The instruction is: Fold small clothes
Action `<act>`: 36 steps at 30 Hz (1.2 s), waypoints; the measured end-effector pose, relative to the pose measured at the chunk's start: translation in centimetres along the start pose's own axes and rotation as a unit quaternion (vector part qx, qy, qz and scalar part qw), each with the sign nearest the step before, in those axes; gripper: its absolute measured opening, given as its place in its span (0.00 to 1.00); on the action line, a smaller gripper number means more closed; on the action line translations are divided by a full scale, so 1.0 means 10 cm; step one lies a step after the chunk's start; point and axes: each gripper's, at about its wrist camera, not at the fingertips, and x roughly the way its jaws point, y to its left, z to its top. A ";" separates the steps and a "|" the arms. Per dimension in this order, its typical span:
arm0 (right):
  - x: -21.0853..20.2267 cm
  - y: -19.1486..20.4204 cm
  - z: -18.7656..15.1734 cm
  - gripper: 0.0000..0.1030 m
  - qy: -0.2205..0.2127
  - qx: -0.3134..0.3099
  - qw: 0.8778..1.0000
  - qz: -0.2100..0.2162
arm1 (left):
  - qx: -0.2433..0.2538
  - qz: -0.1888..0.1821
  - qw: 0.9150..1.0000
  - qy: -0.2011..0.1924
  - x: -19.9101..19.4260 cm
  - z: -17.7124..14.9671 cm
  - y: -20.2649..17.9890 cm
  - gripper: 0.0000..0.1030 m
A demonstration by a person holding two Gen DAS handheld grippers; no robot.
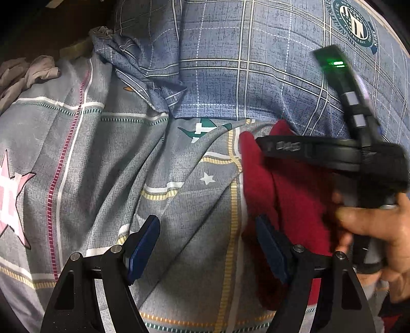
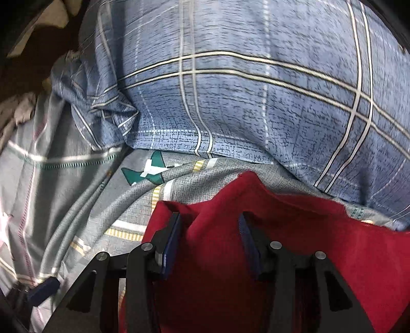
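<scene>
A: Red garment [image 2: 294,243] lies on the grey patterned sheet [image 1: 102,158], just below the blue plaid quilt [image 2: 243,107].

B: Right gripper [image 2: 208,217]?

A: Jaws partly apart over a raised fold of red cloth; grip cannot be told.

B: Left gripper [image 1: 207,225]?

A: Jaws wide, empty, over the sheet; one pad at the garment's edge. A hand [image 1: 379,225] holds the right gripper beside it.

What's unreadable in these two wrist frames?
- Red garment: type and full outline; cut off by the right wrist view's bottom edge, covered by the right gripper in the left view.
- Round emblem text: too small.
- Left gripper: touching the bedsheet? Unclear.
</scene>
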 end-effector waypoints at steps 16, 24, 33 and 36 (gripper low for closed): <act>-1.51 -1.27 -0.98 0.55 -0.074 0.062 0.990 -0.103 | 0.002 -0.033 0.999 0.004 -0.05 -0.02 -0.07 0.74; -1.65 -2.36 -1.48 0.55 -0.033 0.182 0.967 -0.177 | 0.010 -0.025 1.000 0.008 0.02 -0.02 -0.11 0.74; -1.88 -2.14 -1.45 0.60 -0.068 0.175 0.972 -0.139 | -0.001 -0.028 1.000 0.006 0.01 -0.03 -0.09 0.74; -1.89 -1.76 -1.19 0.61 -0.084 0.143 0.982 -0.086 | -0.003 -0.028 1.000 0.009 0.00 -0.03 -0.07 0.74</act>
